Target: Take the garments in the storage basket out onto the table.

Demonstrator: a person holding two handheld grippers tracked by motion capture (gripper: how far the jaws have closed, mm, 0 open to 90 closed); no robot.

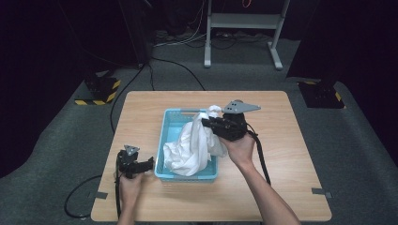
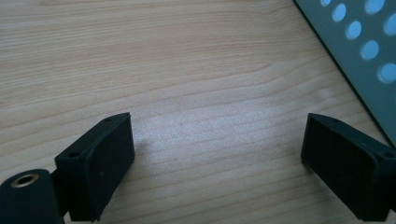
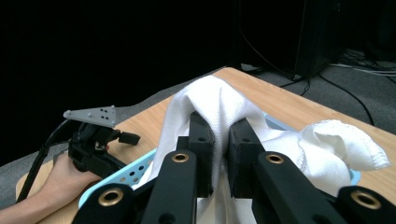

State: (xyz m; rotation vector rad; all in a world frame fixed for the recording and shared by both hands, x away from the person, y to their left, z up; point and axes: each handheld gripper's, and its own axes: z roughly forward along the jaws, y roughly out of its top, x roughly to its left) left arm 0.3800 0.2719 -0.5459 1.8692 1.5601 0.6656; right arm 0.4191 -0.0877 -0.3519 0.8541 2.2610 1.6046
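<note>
A white cloth [image 1: 192, 145] spills out of a light blue perforated basket [image 1: 170, 121] in the middle of the wooden table [image 1: 281, 154]. My right gripper [image 1: 204, 121] is shut on the cloth's upper end and holds it raised above the basket. In the right gripper view the cloth [image 3: 219, 100] drapes over my right gripper [image 3: 220, 140], with a fold pinched between the jaws. My left gripper [image 1: 151, 161] rests on the table just left of the basket. Its view shows my left gripper [image 2: 217, 154] open over bare wood, beside the basket wall [image 2: 369, 60].
The table stands on grey carpet. A white metal frame [image 1: 244, 28] and cables lie behind it. Yellow-black striped bases [image 1: 98, 91] sit at the back left and back right. Bare wood lies to the right of the basket.
</note>
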